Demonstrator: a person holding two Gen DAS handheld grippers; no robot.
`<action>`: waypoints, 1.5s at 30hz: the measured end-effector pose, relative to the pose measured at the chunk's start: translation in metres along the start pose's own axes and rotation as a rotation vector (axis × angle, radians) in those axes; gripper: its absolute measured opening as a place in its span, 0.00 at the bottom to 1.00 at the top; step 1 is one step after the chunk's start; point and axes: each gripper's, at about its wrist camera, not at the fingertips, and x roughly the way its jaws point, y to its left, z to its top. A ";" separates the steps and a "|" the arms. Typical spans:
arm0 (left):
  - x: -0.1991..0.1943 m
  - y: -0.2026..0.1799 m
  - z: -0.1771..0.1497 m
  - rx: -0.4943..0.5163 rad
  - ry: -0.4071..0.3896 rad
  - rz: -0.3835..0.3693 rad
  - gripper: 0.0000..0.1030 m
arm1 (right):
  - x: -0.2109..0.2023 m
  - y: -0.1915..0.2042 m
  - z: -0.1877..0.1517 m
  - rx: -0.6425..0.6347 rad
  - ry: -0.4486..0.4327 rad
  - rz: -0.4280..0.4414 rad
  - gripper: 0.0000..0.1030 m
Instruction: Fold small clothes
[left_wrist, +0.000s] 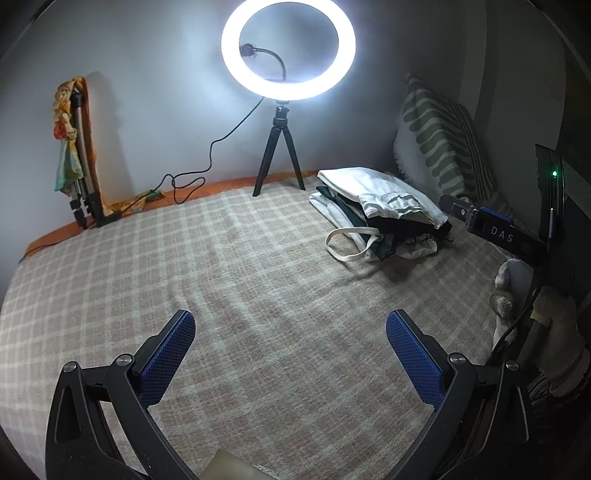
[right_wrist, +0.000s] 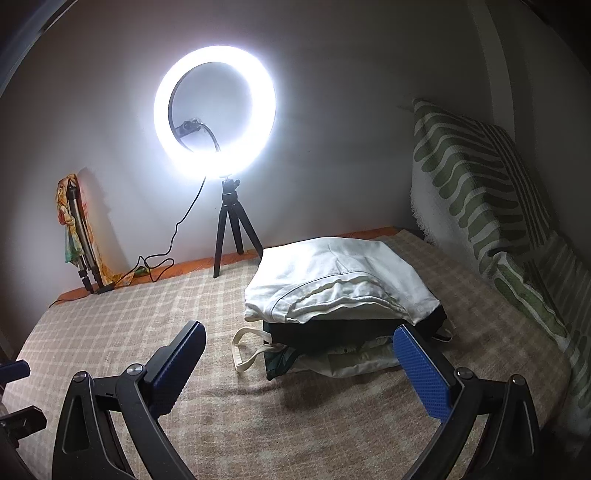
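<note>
Right wrist view: stack of small clothes (right_wrist: 343, 291) piled on checked bed cover (right_wrist: 147, 325), both tools released.
Topped by a folded white garment (right_wrist: 332, 277), with dark pieces beneath and a cream strap (right_wrist: 247, 354) trailing out at the near left. Right tool (right_wrist: 299, 350) spread wide just short of the stack, its blue right pad (right_wrist: 423, 373) near the pile's lower corner, nothing gripped; touching or not, hard to tell. Left tool (left_wrist: 290, 347) likewise spread wide over bare cover, well apart from the stack, nothing between its pads. Flanked by a green-striped cushion (right_wrist: 476, 184) against the wall on the right. Lit from behind by a ring light (right_wrist: 215, 110) on a small black tripod (right_wrist: 232, 229). Folded tripod draped in colourful cloth (right_wrist: 74, 229) leaning far left.
</note>
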 end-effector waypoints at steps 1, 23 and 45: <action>0.000 0.000 0.000 0.001 -0.001 0.002 1.00 | 0.000 -0.001 0.000 0.002 0.000 -0.001 1.00; -0.006 -0.001 0.000 0.018 -0.014 0.015 1.00 | 0.000 -0.001 0.000 0.000 -0.002 -0.002 1.00; -0.008 -0.004 0.000 0.042 -0.019 0.024 1.00 | 0.000 0.000 0.000 -0.002 -0.004 -0.004 1.00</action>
